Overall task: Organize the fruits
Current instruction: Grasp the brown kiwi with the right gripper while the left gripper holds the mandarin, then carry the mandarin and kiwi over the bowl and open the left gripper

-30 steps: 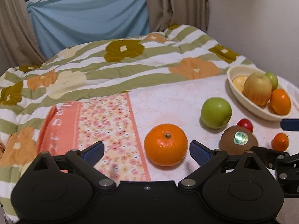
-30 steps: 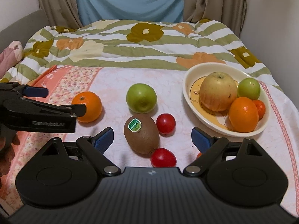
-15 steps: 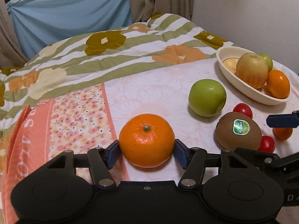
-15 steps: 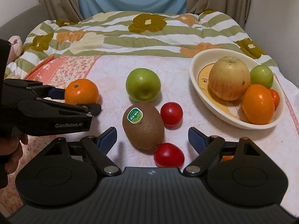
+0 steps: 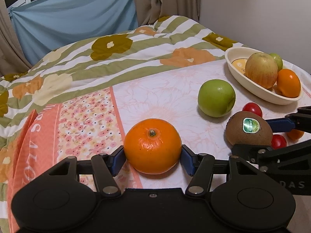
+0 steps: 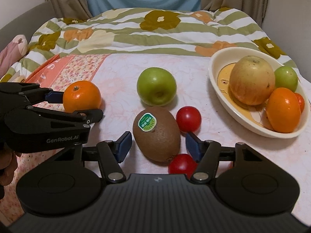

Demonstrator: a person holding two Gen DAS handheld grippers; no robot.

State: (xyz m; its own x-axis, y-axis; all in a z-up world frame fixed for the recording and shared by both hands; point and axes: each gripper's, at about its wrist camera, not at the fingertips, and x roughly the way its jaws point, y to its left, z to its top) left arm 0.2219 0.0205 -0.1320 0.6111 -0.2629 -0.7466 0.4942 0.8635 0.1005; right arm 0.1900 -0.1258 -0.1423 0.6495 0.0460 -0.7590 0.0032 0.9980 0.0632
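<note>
An orange (image 5: 152, 145) lies on the pale cloth, and my left gripper (image 5: 152, 156) is shut on it, blue pads pressing both sides. It shows too in the right wrist view, orange (image 6: 82, 96) between the left gripper's fingers (image 6: 54, 96). A brown kiwi (image 6: 156, 134) with a green sticker lies between the pads of my right gripper (image 6: 158, 145). Its jaws are closing, with a small gap on each side of the kiwi. A cream bowl (image 6: 217, 89) at the right holds a yellowish apple, a small green fruit and an orange.
A green apple (image 6: 156, 86) sits just beyond the kiwi. One red tomato (image 6: 188, 118) lies by the kiwi's right side, another (image 6: 181, 165) touches its near end under my right finger. A flowered quilt (image 6: 136, 31) rises behind the cloth. A wall stands on the right.
My left jaws have shut on the orange. My right gripper has sunk toward the kiwi and its jaws have narrowed around it.
</note>
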